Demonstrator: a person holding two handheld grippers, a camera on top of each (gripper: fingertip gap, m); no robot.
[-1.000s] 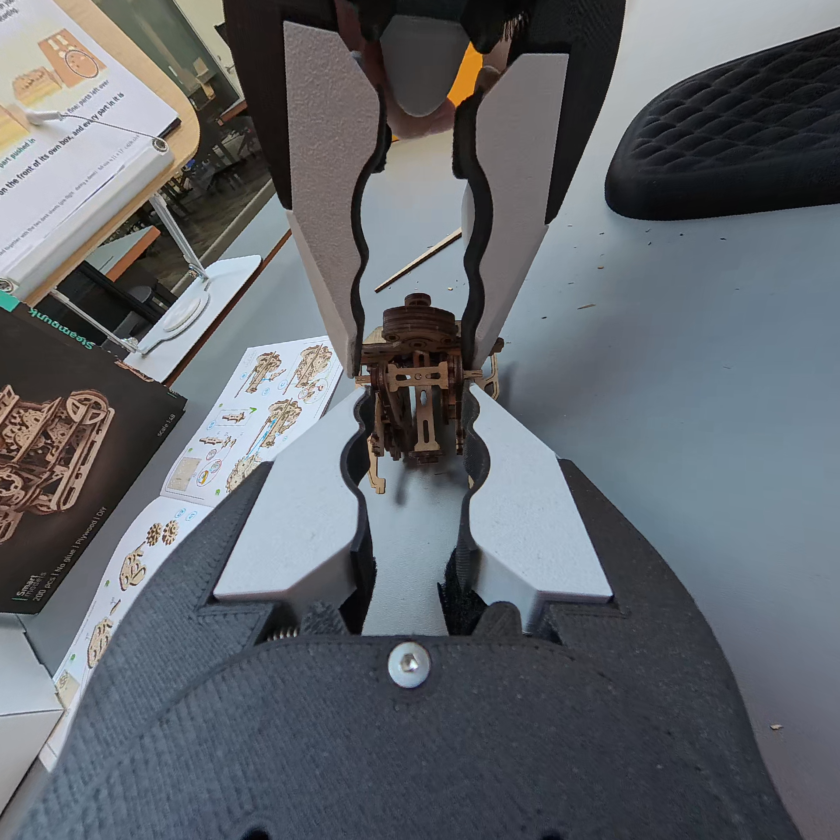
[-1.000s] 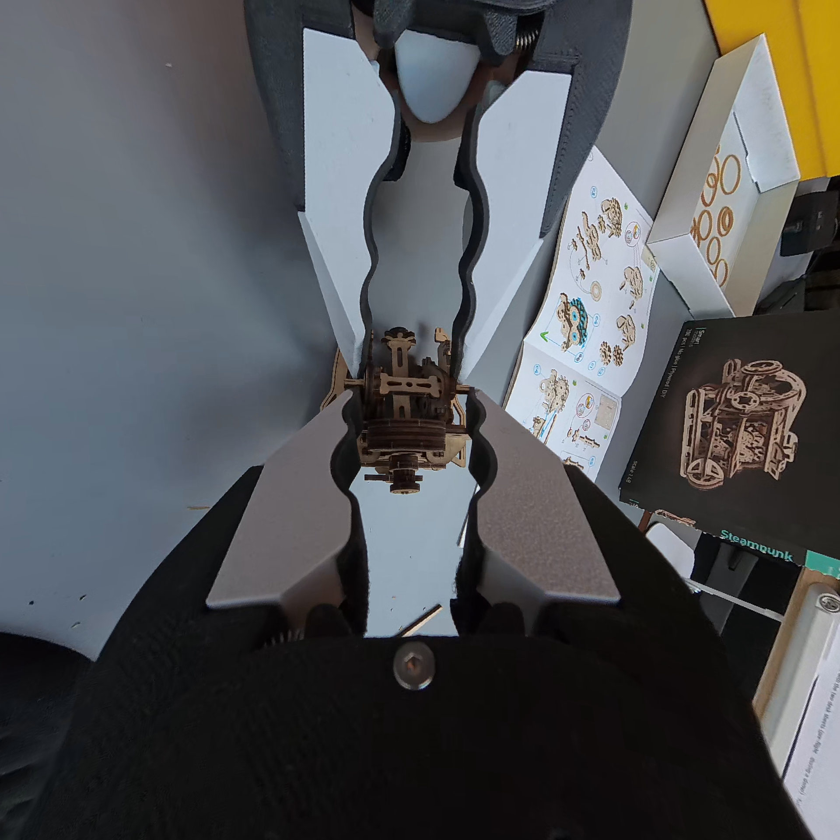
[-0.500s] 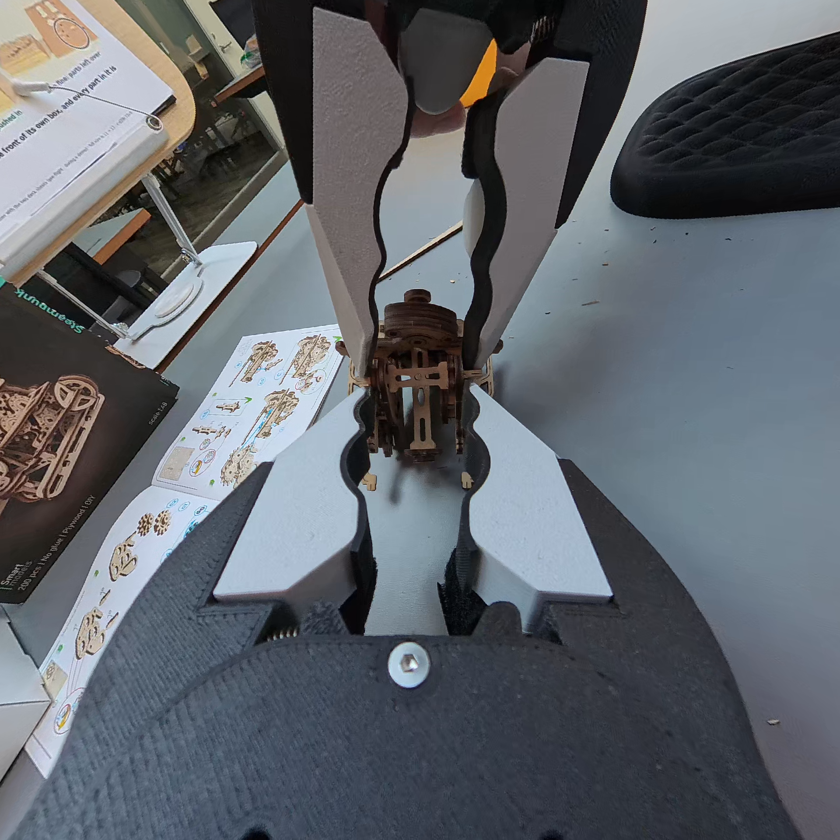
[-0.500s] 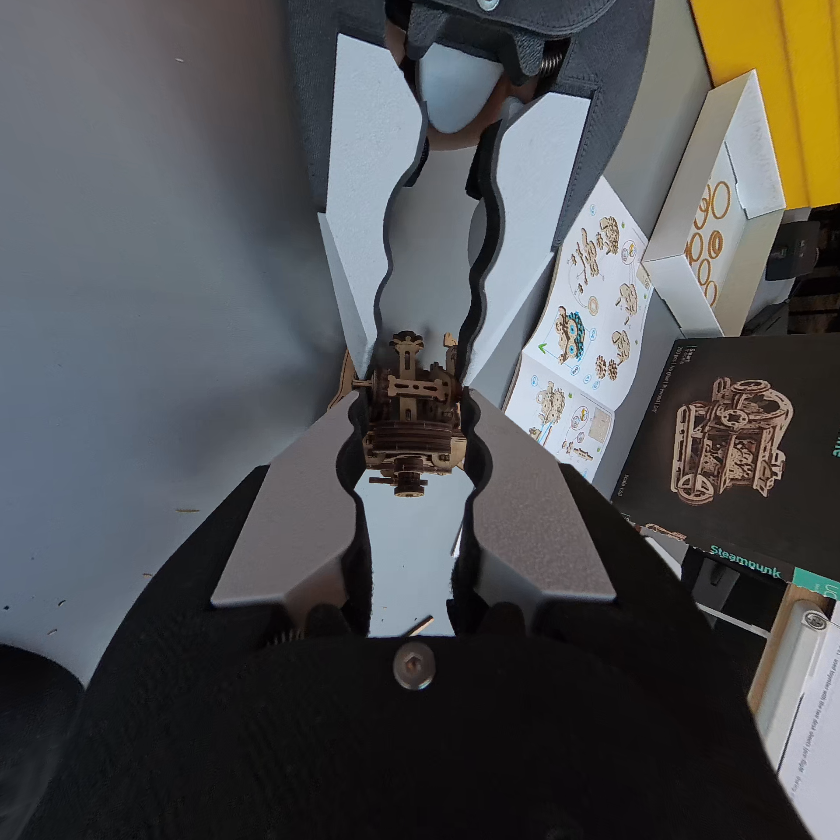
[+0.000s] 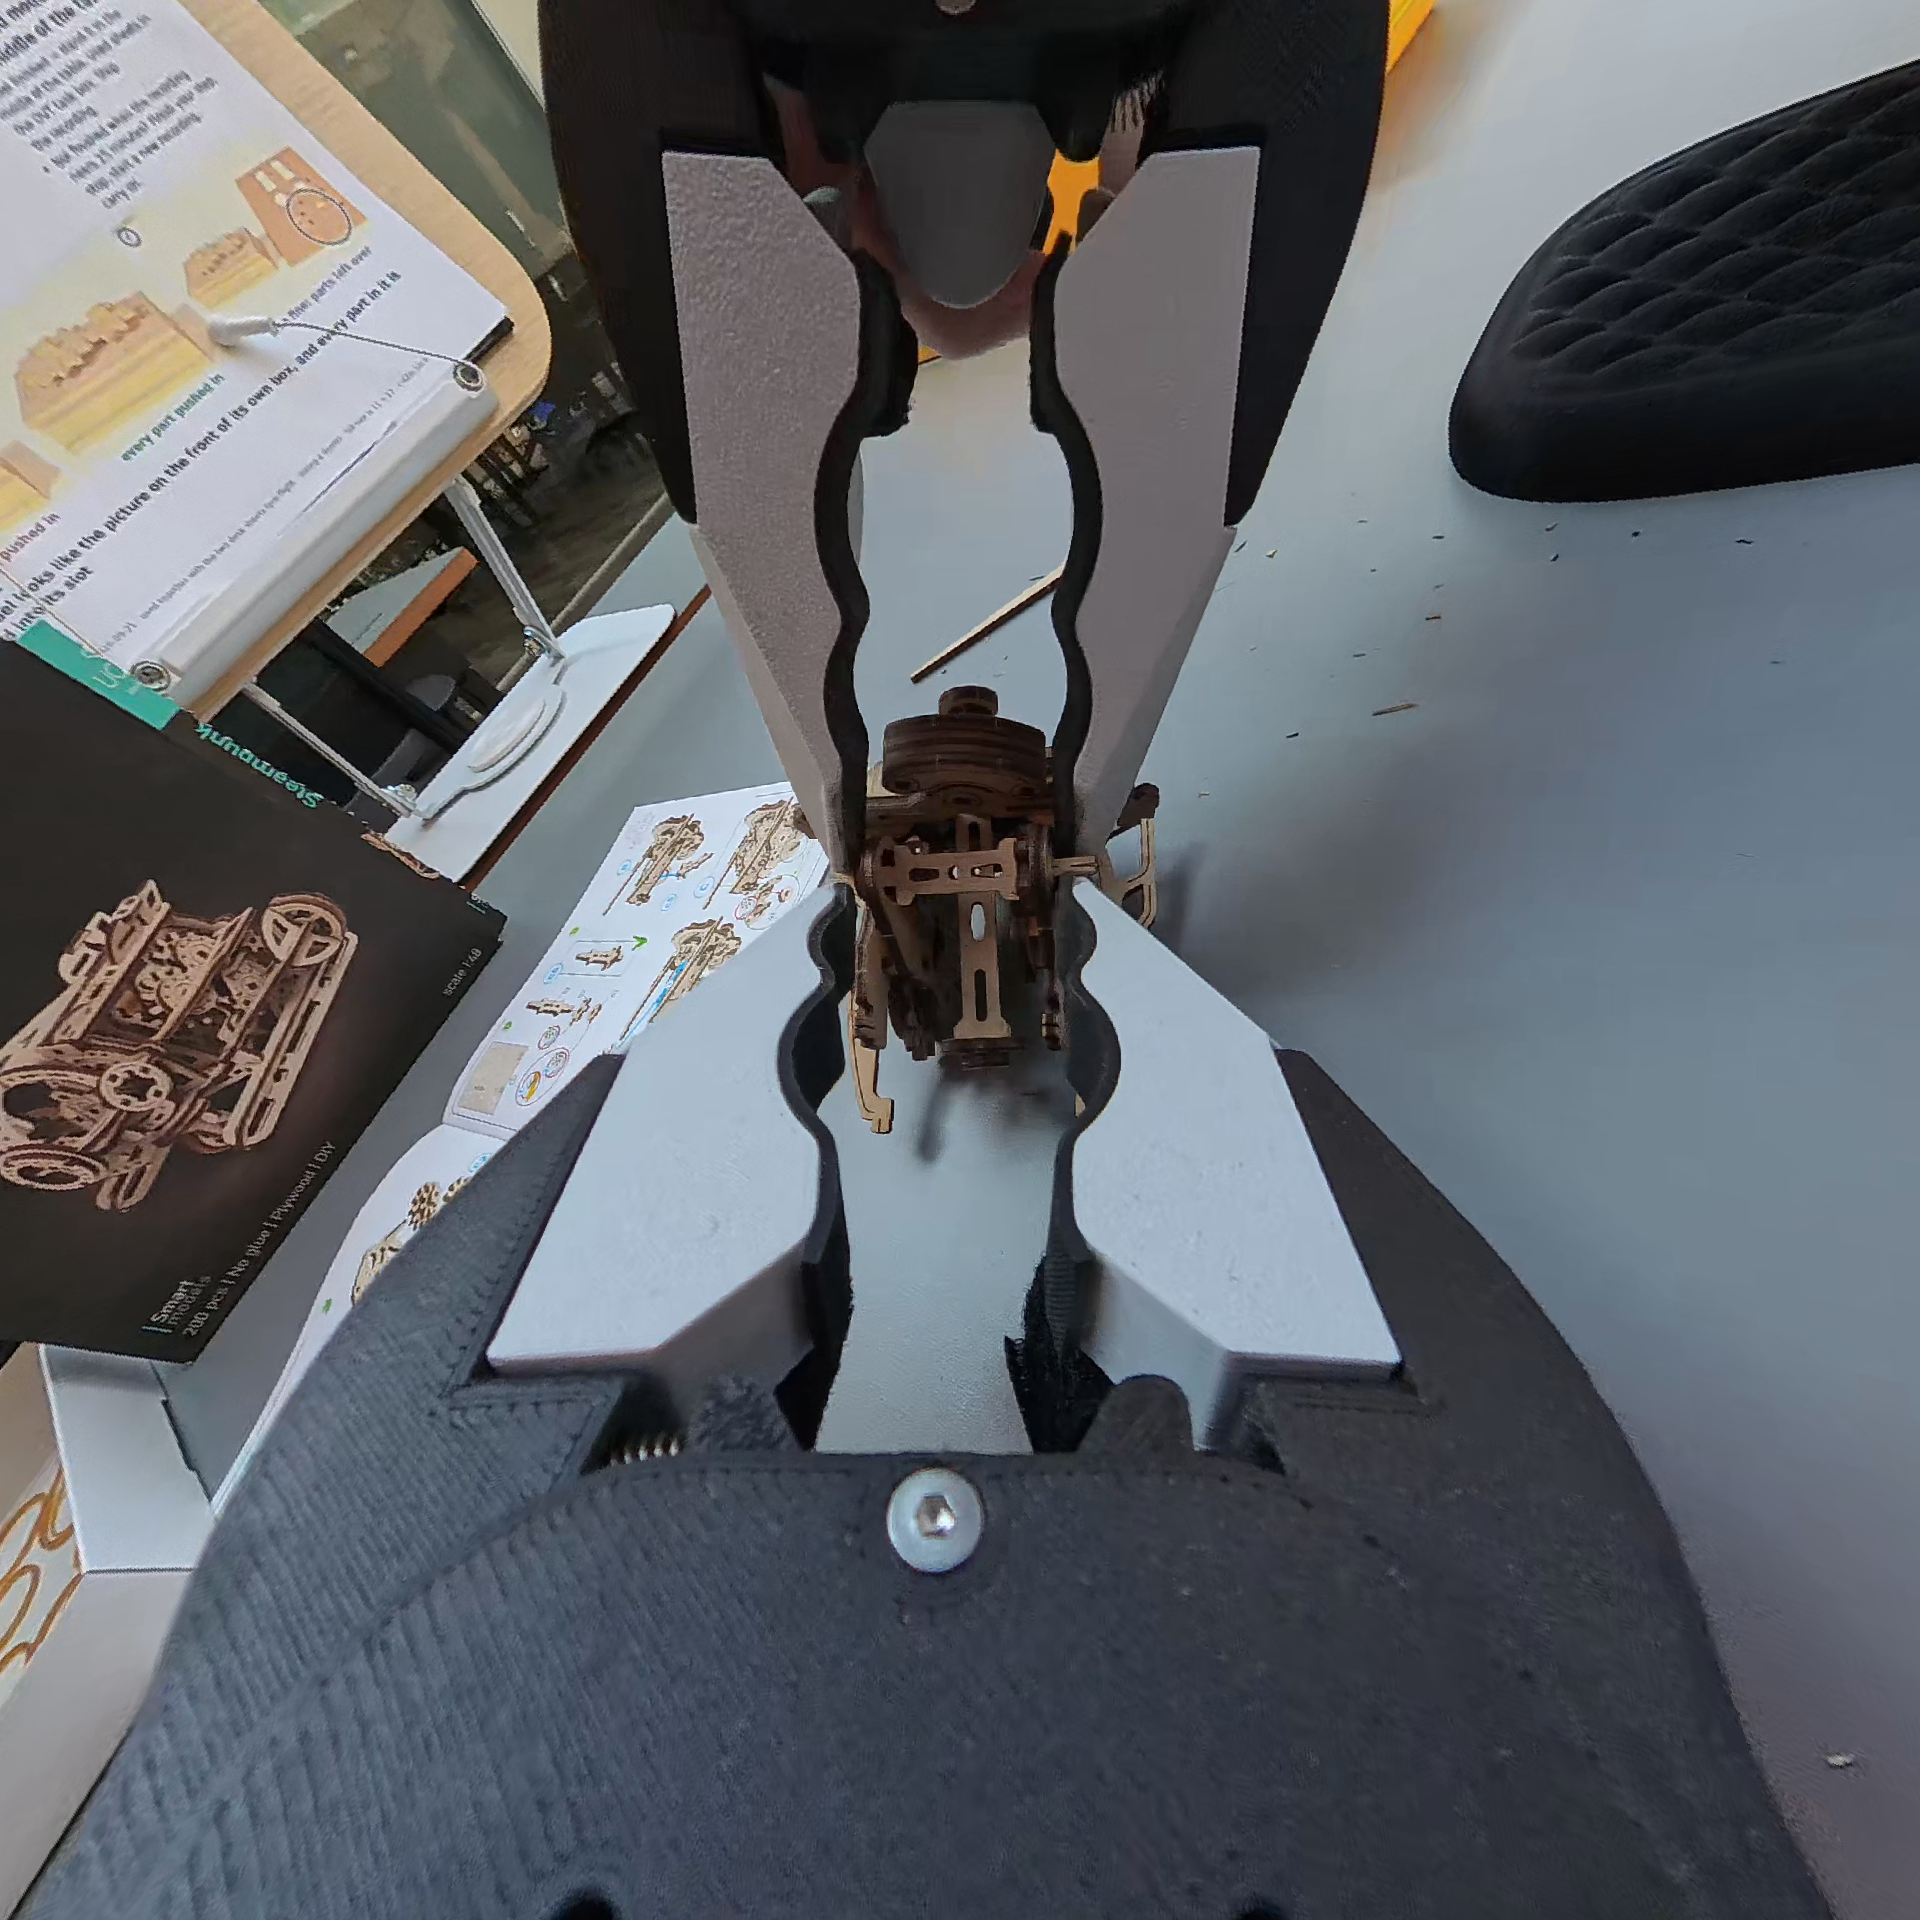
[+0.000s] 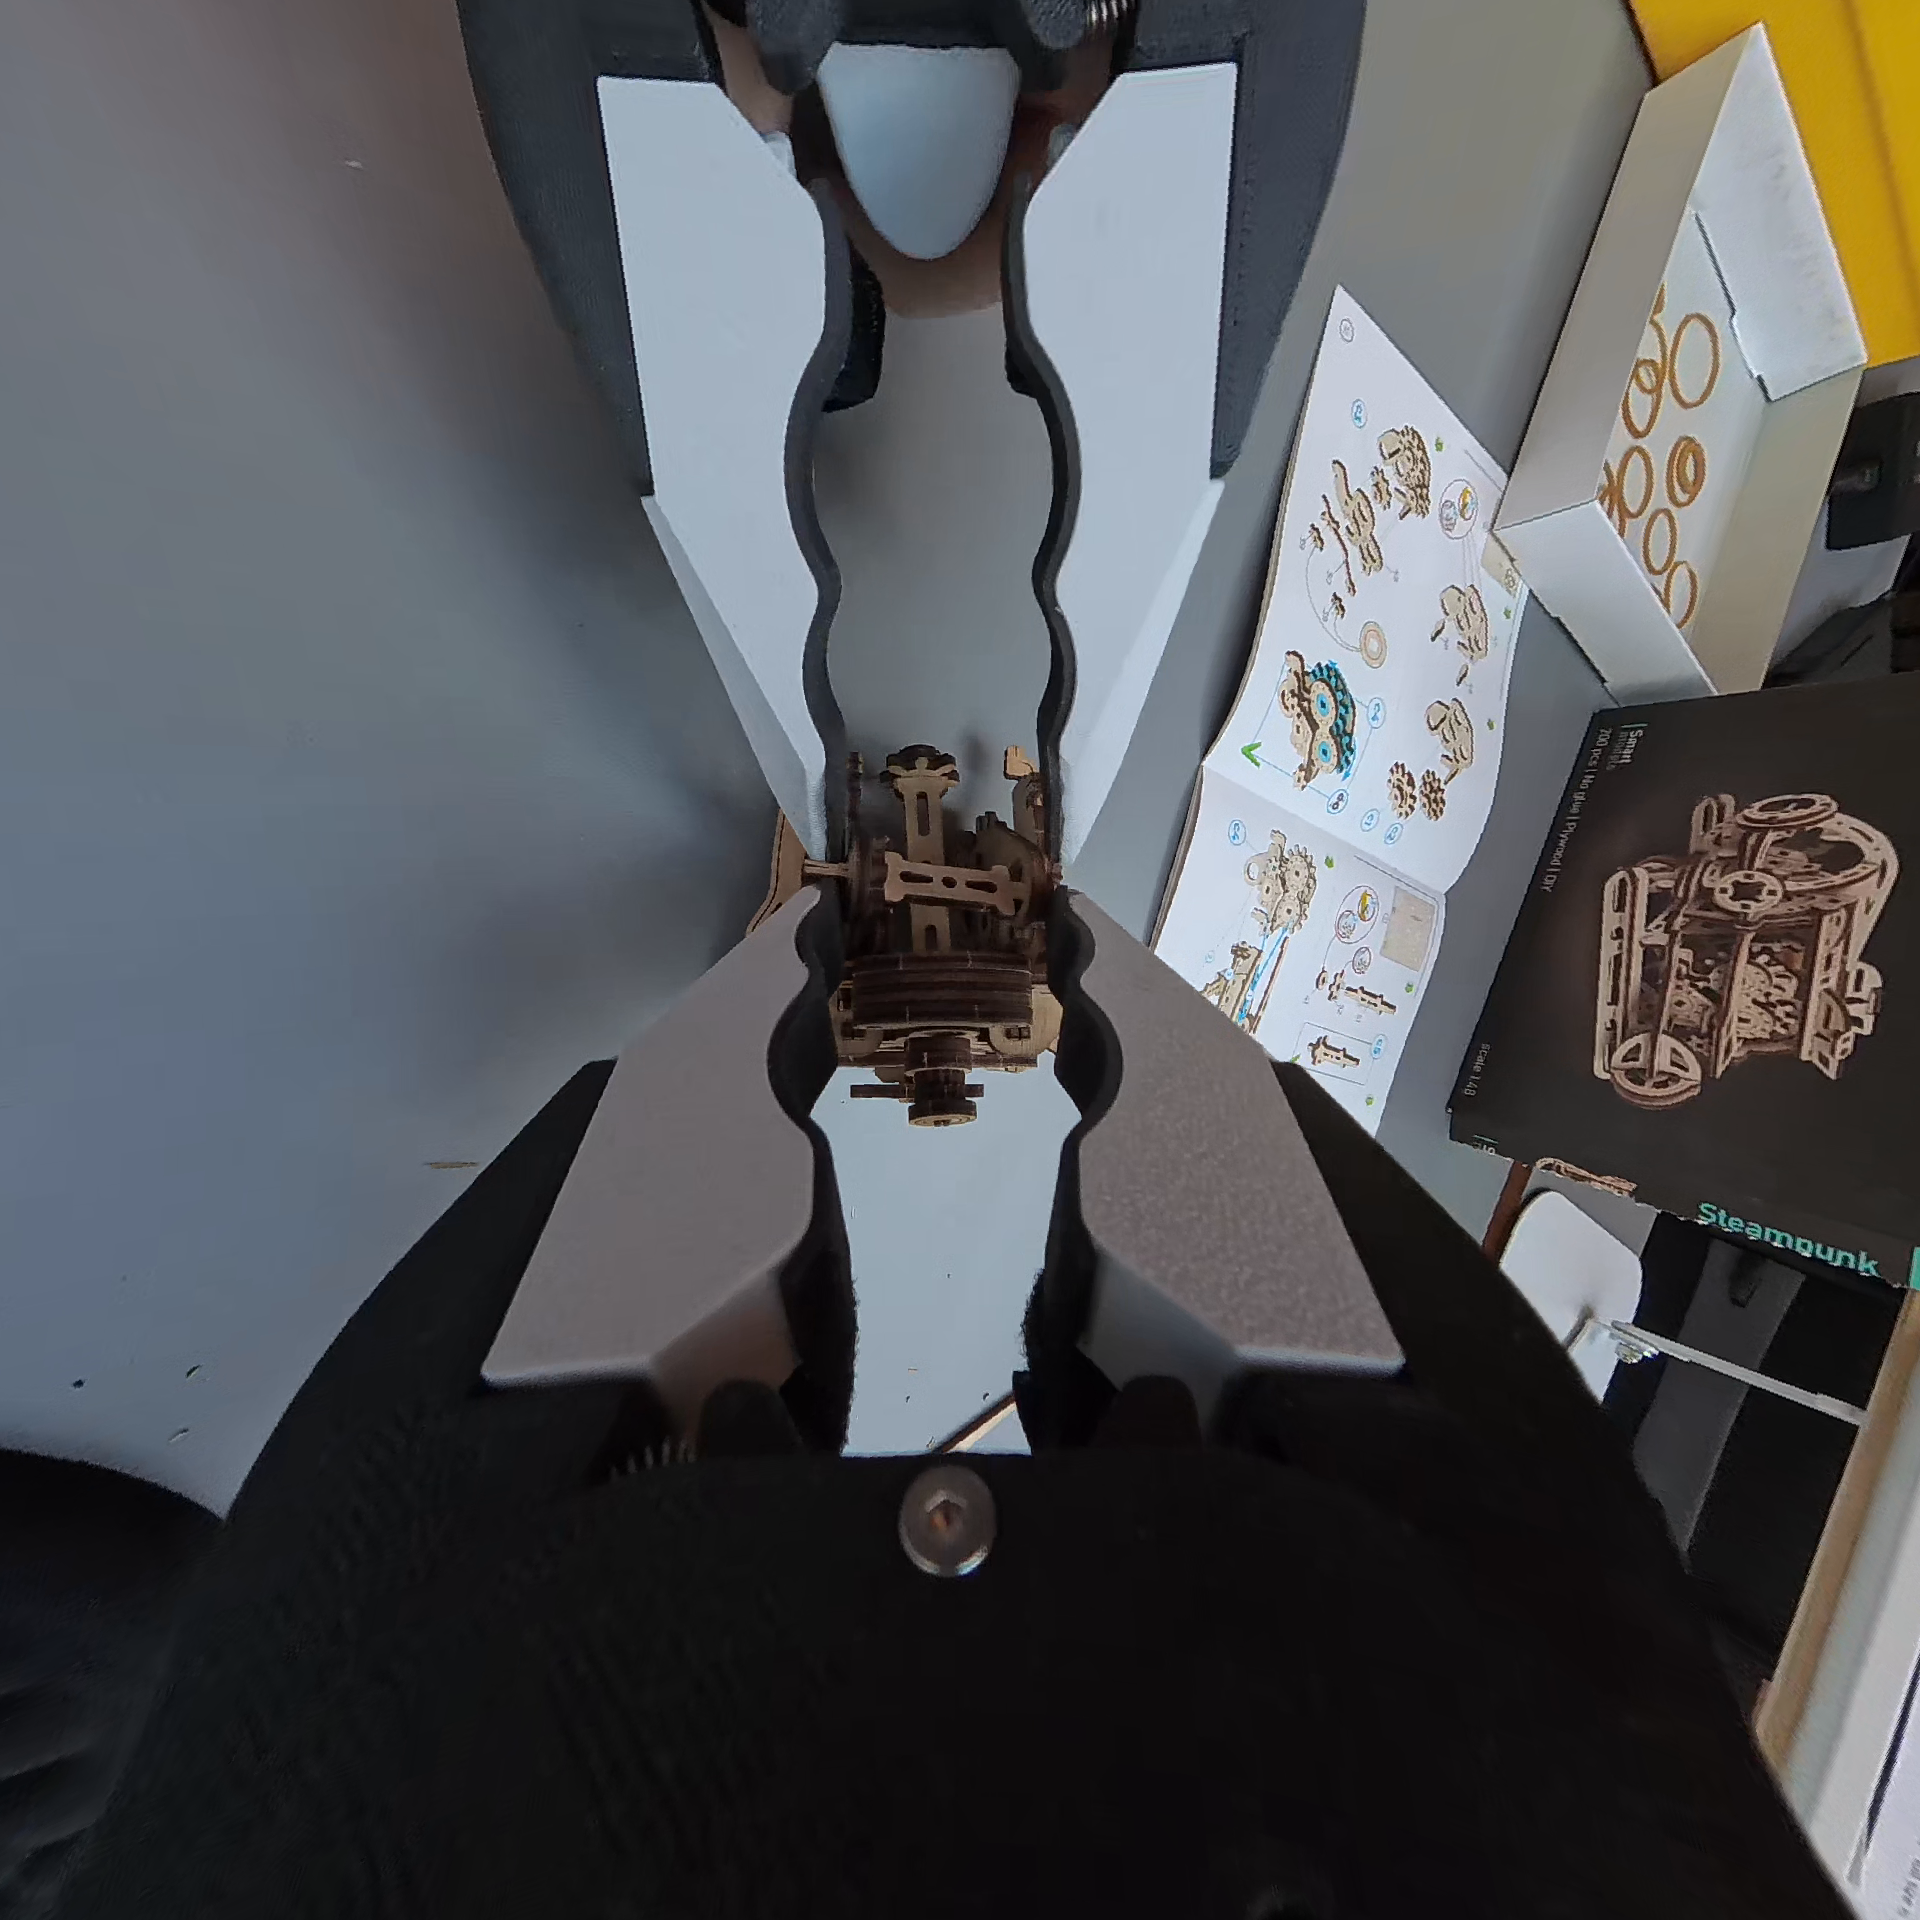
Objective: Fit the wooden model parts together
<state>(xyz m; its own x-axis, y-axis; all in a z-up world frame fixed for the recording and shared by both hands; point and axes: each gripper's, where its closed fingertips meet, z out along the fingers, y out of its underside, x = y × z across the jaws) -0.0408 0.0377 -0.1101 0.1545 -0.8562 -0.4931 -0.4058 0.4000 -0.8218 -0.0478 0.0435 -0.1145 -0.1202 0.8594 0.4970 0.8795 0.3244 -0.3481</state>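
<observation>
A small wooden model assembly of tan and dark brown laser-cut parts is held above the grey table. My left gripper is shut on its near end. My right gripper comes from the opposite side and is shut on the end with the dark stacked discs. In the right wrist view the model sits between my right gripper and the left gripper, fingertips nearly meeting. A thin tan hooked piece hangs from the model's underside.
An open instruction booklet and a black model box lie to the left. A document stand stands behind them. A black cushion is at the far right. A thin wooden stick lies beyond. A white tray holds wooden rings. Left and right tips are no more than a few centimetres apart.
Both grippers stay shut on the model. The held model has swung slightly: the right gripper, tilted half a second ago, stands straight again, and the surroundings have shifted a little.
</observation>
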